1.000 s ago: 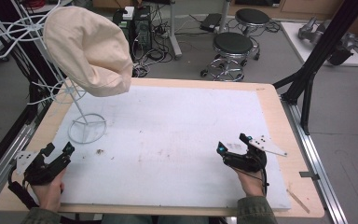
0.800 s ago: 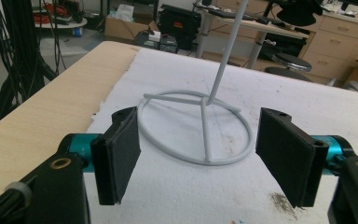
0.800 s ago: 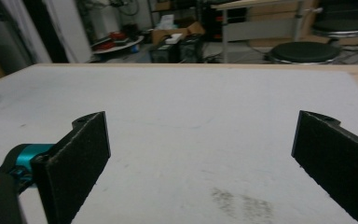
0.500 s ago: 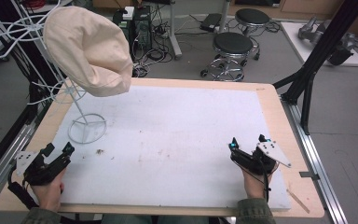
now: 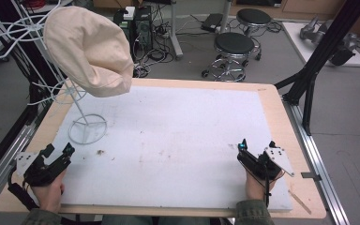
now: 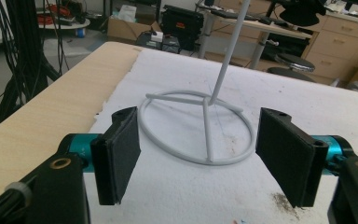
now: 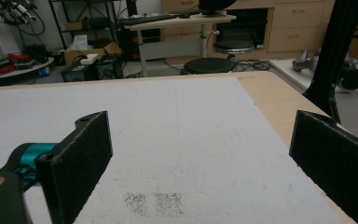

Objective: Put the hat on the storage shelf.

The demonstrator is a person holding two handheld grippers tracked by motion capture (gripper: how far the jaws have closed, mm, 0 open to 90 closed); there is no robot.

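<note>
Left gripper (image 5: 56,152): held low at the near left corner of the table (image 5: 272,101), jaws spread wide, nothing between them. White wire stand (image 5: 88,130): just ahead of this gripper; its ring base (image 6: 196,126) lies on the white mat (image 5: 178,140) beyond the jaw tips, not touching them. Cream hat (image 5: 90,51): sits on top of the stand, high above and ahead of the left gripper. Right gripper (image 5: 255,147): near right corner, jaws spread, holding nothing, bare mat ahead, well apart from the stand.

White mat (image 5: 178,136) on wooden table (image 5: 281,112)
</note>
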